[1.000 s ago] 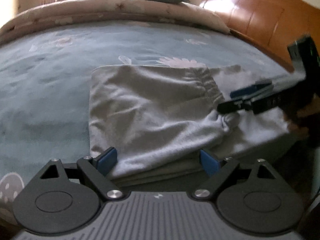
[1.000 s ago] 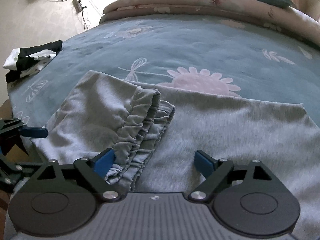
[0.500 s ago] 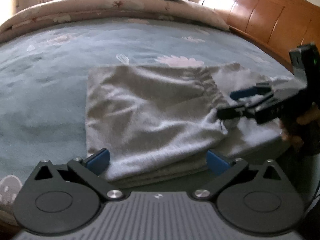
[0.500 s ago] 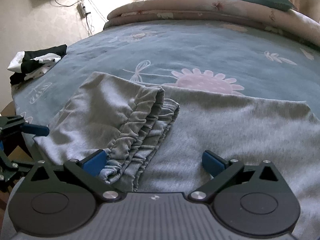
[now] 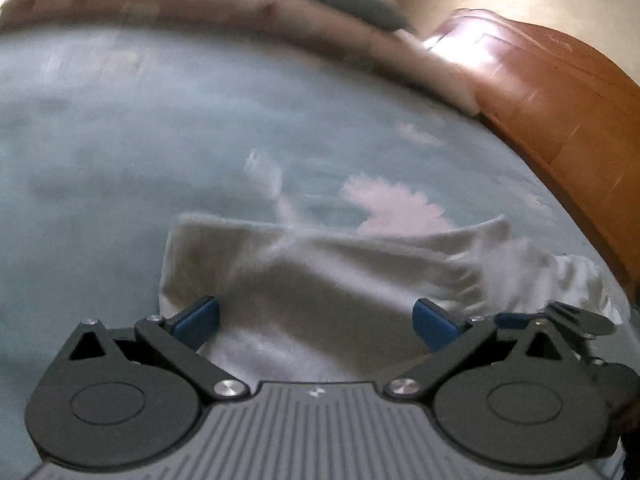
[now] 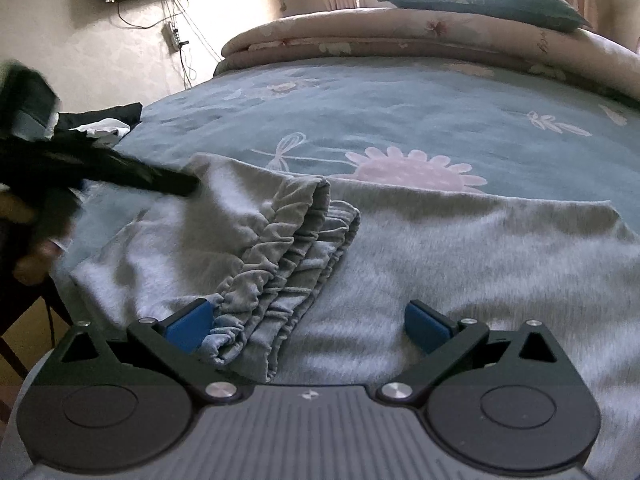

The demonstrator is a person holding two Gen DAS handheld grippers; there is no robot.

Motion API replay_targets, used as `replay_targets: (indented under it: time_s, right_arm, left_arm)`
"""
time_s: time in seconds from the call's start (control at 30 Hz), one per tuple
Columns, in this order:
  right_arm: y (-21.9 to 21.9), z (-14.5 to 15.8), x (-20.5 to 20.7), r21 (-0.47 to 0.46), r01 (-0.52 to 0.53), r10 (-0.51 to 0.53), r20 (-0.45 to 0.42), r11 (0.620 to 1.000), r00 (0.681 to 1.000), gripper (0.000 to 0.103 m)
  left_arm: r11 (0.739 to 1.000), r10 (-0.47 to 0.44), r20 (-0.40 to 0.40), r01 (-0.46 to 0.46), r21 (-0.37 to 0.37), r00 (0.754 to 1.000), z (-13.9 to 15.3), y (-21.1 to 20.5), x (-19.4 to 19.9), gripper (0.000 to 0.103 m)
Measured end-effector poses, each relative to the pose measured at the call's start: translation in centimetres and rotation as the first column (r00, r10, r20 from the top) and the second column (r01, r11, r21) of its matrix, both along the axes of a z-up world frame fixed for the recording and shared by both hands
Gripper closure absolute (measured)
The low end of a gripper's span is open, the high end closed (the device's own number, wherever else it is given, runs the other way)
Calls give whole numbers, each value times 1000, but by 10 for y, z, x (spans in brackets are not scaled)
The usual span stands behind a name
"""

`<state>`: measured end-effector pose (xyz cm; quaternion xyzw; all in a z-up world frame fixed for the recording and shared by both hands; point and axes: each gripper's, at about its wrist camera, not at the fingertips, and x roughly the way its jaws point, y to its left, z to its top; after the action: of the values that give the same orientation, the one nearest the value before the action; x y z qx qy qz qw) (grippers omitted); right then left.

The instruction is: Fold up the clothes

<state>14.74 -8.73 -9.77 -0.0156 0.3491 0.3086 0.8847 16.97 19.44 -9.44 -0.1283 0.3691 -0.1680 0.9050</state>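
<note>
Each hand-held gripper [image 6: 308,326] has black linkages, blue pads, silver screws.

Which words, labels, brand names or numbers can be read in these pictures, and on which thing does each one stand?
None can be read.
The small white mark on the right gripper body is a symbol, not letters.
The same mark on the left gripper is blurred.
The grey garment shows no visible label or print.
The bedsheet carries only flower and dragonfly drawings.

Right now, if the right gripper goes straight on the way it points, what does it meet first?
Probably the gray garment on the bed. The open right gripper points down at it, and nothing stands between; its gathered waistband lies just ahead, nearer the left finger. Depth is unclear.
</note>
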Motion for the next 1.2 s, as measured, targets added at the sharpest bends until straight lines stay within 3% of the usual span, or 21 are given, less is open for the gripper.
replay_targets:
  time_s: [0.17, 0.27, 0.37, 0.5, 0.63, 0.77, 0.97, 1.07, 1.2]
  right_arm:
    - [-3, 1, 1, 4, -26, 26, 3, 1000, 1000, 0]
    - [-5, 11, 13, 4, -62, 62, -67, 998, 996, 0]
    - [-11, 32, 34, 72, -111, 120, -129, 991, 984, 0]
    - [-11, 71, 80, 215, -198, 238, -182, 956, 954, 0]
    - [21, 90, 137, 370, -300, 406, -250, 879, 879, 0]
    - [77, 74, 186, 488, -391, 580, -329, 780, 745, 0]
    - [144, 30, 233, 573, -320, 623, -470, 754, 626, 0]
    - [162, 16, 242, 560, -310, 616, -516, 769, 596, 0]
    - [173, 7, 237, 554, -347, 642, -530, 757, 554, 0]
  left_arm:
    - [1000, -17, 8, 17, 19, 1000, 9, -2, -10, 1]
    - [999, -26, 32, 25, 45, 999, 16, -3, -7, 1]
    - [999, -23, 59, 21, 37, 998, 18, 0, 0, 1]
    - [1000, -21, 41, 21, 0, 999, -3, 3, 4, 1]
    - [1000, 0, 54, 1, -25, 999, -5, 5, -2, 1]
    - [997, 29, 56, -24, -73, 998, 3, 15, -1, 1]
    - [999, 36, 81, -33, -30, 996, -4, 17, 1, 1]
    - [999, 35, 98, -31, -43, 995, -6, 19, -3, 1]
    - [997, 40, 109, -32, -74, 993, -8, 23, -4, 1]
